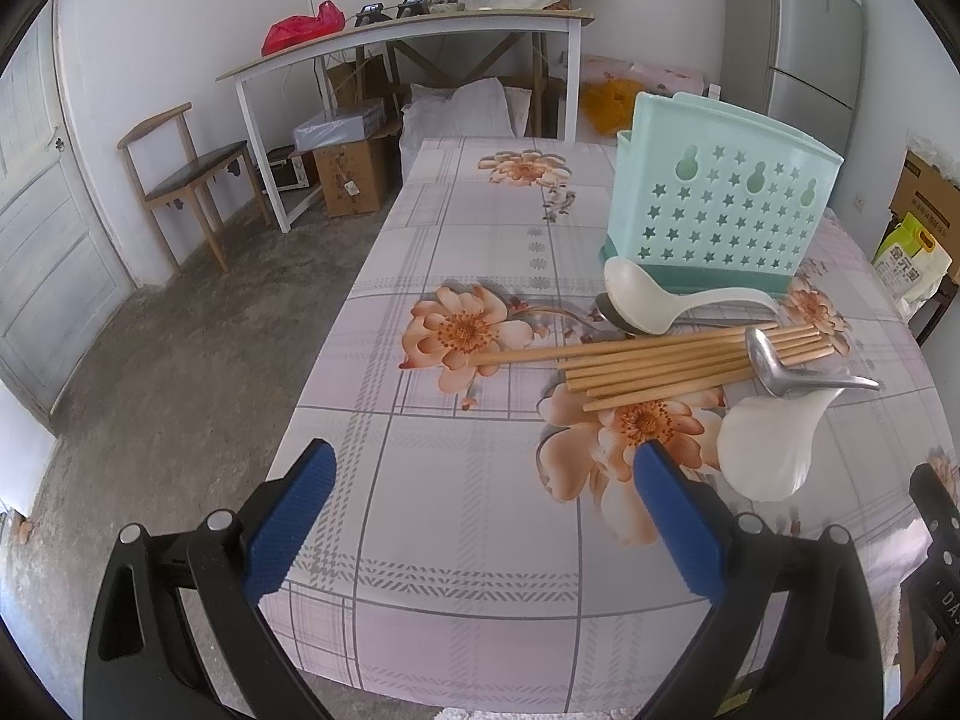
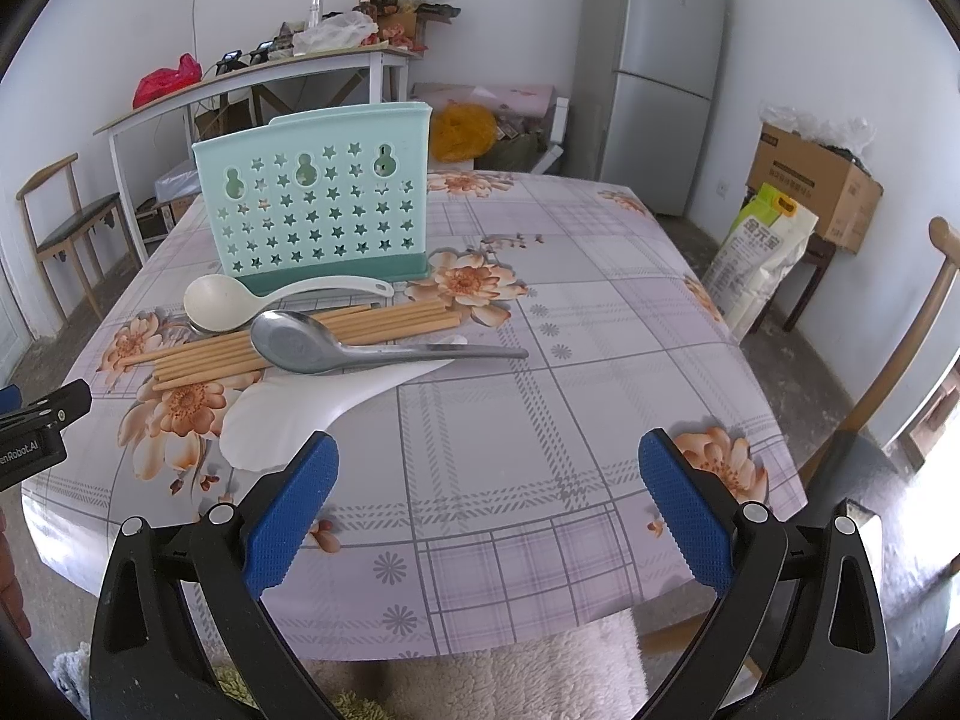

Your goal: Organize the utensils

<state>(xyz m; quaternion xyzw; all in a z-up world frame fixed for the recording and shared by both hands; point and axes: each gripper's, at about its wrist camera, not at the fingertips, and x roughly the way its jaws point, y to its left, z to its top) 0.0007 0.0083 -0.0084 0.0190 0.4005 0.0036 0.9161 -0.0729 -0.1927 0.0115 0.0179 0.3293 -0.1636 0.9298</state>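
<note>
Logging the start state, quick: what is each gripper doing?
Left gripper: open, holding nothing.
Right gripper: open, holding nothing.

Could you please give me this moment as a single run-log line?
left claw open, empty | right claw open, empty | spoons, chopsticks piled on table | holder upright behind pile

Light: soft, even daylight, fairly bright in both views.
Source: brightest toward 4 o'clock in the right wrist view.
Shadows: faint, soft-edged beneath the utensil holder (image 2: 315,204).
Glare: mild sheen on the tablecloth (image 2: 600,312).
Distortion: strong fisheye bowing, black corners.
Focus: sharp centrally, softer toward the edges.
</note>
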